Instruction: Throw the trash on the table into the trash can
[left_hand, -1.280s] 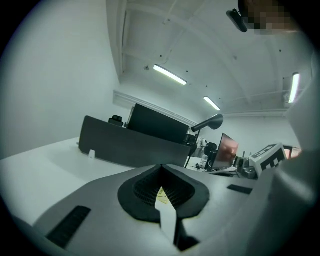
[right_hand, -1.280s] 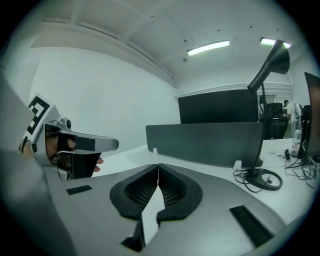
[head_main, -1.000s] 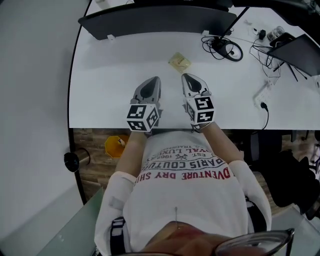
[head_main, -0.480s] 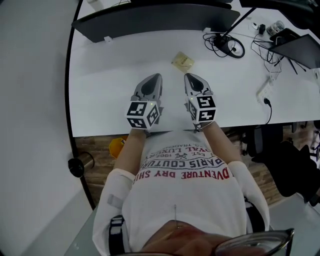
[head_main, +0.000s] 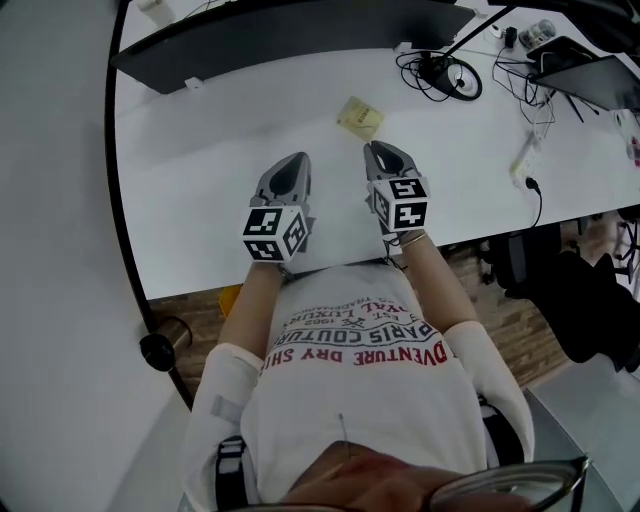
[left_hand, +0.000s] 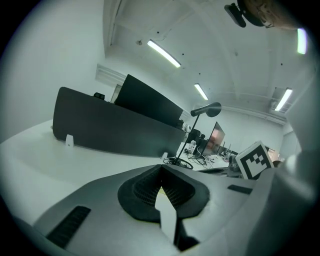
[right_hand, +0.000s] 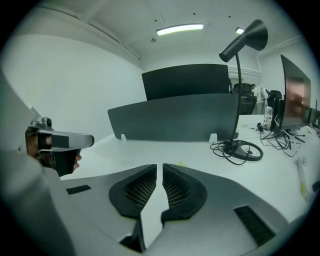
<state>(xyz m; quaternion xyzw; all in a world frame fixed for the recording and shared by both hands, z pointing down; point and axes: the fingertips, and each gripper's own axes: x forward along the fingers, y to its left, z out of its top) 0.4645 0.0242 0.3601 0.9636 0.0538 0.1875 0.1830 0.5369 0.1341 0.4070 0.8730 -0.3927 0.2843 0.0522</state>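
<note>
Both pairs of jaws are pressed together and empty: left gripper (head_main: 297, 159), right gripper (head_main: 376, 147). Yellow paper (head_main: 359, 117) lies on the table (head_main: 200, 150) near the right gripper's tips, apart from them. The right gripper view catches only a sliver of it.

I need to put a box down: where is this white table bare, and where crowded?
Bare: the wide stretch of white table between the dark grey divider panel and the near edge, left of the left gripper. Crowded: the far right corner, with coiled black cables and a white power strip.
</note>
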